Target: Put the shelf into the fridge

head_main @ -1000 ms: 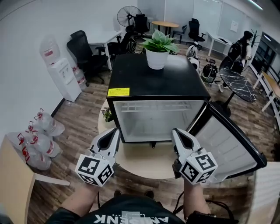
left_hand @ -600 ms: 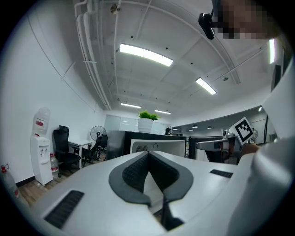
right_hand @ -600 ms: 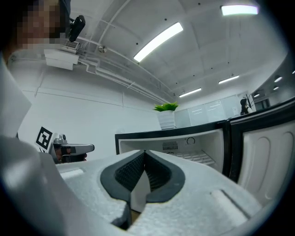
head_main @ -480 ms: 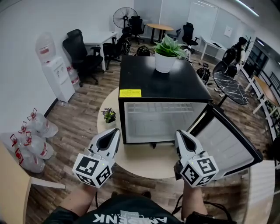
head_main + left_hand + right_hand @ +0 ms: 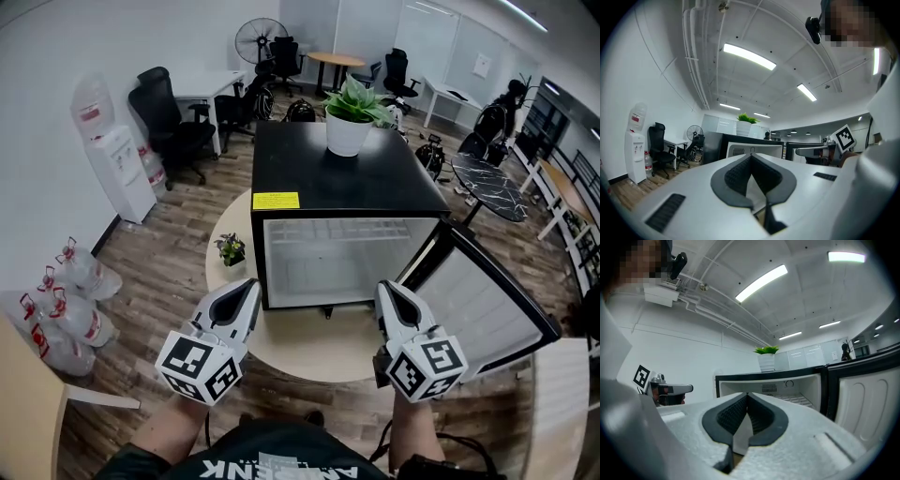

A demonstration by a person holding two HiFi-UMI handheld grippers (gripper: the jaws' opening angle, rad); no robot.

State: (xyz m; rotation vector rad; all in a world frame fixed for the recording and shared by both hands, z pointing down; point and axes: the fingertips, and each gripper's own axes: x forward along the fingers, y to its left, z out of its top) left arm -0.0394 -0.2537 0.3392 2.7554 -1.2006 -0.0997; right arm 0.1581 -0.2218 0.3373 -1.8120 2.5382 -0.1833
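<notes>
The left gripper [image 5: 250, 290] and right gripper [image 5: 385, 292], jaws pressed together on nothing, hover above the round table's [image 5: 309, 343] near edge, facing the open fridge [image 5: 300, 171].

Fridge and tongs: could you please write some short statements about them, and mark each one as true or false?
1. The door of the fridge is open. True.
2. A potted plant stands on top of the fridge. True.
3. The left tongs hold a shelf. False: they are shut with nothing between them.
4. The right tongs are wide open. False: they are shut and empty.
5. The fridge stands directly on the floor. False: it stands on a round table.
</notes>
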